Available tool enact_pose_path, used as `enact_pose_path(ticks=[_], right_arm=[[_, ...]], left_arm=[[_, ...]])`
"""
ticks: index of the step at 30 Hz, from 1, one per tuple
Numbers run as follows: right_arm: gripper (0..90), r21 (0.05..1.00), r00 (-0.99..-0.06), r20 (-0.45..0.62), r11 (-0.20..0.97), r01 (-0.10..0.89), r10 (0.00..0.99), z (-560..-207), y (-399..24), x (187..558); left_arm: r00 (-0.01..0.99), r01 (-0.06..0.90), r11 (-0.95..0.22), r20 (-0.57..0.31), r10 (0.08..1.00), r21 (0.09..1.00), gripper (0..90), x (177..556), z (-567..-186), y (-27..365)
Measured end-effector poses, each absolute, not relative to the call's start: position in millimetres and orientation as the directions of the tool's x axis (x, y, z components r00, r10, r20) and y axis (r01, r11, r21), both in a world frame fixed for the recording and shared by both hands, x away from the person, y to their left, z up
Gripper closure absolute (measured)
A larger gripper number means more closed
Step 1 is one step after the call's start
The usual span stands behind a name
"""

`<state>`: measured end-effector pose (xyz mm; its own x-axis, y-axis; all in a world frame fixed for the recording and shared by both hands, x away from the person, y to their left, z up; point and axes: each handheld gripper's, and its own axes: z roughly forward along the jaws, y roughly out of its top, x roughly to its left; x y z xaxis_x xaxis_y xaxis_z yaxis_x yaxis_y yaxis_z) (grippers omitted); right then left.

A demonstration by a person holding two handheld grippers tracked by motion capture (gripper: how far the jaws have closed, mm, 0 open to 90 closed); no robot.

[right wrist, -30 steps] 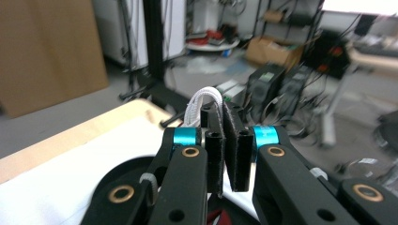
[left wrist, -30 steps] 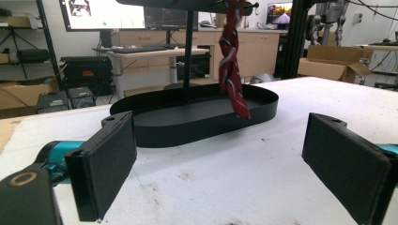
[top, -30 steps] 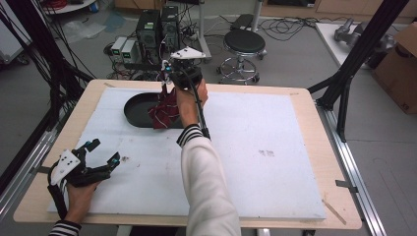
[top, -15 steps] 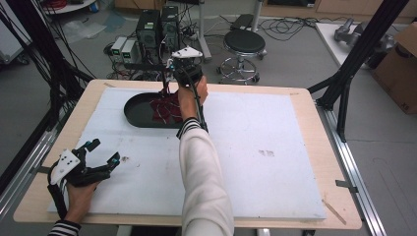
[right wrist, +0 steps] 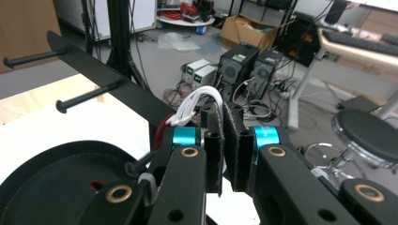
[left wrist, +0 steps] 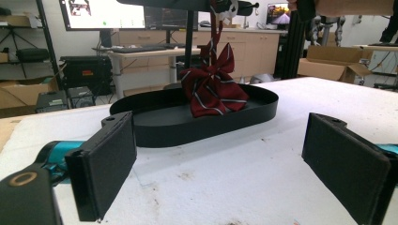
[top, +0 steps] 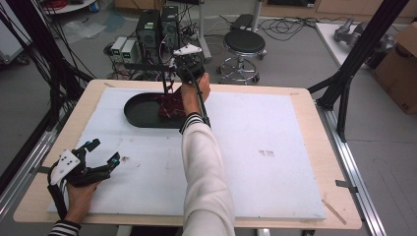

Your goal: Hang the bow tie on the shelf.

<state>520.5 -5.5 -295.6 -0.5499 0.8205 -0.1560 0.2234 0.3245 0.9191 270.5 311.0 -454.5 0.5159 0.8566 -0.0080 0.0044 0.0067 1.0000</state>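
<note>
Presently, one dark red striped bow tie [left wrist: 213,91] is seen lying in one shallow black oval tray [top: 140,114] at the far left of the white foam-covered table [top: 275,162]; its white elastic band [right wrist: 197,105] is pinched between the nearly closed jaws of the right gripper [right wrist: 224,150], which is held above the tray; the left gripper [left wrist: 225,164] is rested near the table's left front corner, its two padded jaws spread wide with nothing between them; two grippers are counted.
</note>
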Motion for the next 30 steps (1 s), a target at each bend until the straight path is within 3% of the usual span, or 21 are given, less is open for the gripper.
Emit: enact_pose_path(ticks=[4,6,9,10,14,18,30], right_arm=[[74.2,0.917,-0.569,-0.135,0.319,0.238,0.811,-296.6,-7.0,521.2],[59.1,0.913,-0.557,-0.165,0.340,0.227,0.814,-296.4,-5.9,520.6],[48.5,0.902,-0.545,-0.177,0.357,0.244,0.820,-298.6,-7.7,521.5],[41.1,0.892,-0.531,-0.195,0.374,0.253,0.825,-299.1,-8.6,521.7],[30.6,0.890,-0.498,-0.212,0.377,0.256,0.840,-297.2,-15.0,520.5],[22.7,0.896,-0.496,-0.214,0.372,0.245,0.842,-293.0,-21.7,517.5],[19.5,0.897,-0.516,-0.207,0.372,0.239,0.831,-292.9,-31.4,517.6]], left_arm=[[0.516,0.006,0.010,-0.012,0.857,1.000,10.7,270.6,-454.5,310.6],[0.515,0.006,0.009,-0.011,0.857,1.000,10.7,270.6,-454.6,310.5],[0.515,0.007,0.007,-0.010,0.857,1.000,10.8,270.7,-454.5,310.6],[0.515,0.007,0.007,-0.010,0.857,1.000,10.8,270.6,-454.5,310.6],[0.516,0.012,0.008,-0.013,0.857,1.000,10.8,271.0,-454.4,310.6],[0.516,0.013,0.005,-0.011,0.857,1.000,10.8,271.2,-454.3,310.7],[0.507,0.006,0.005,-0.008,0.862,1.000,10.8,270.6,-454.4,310.0]])
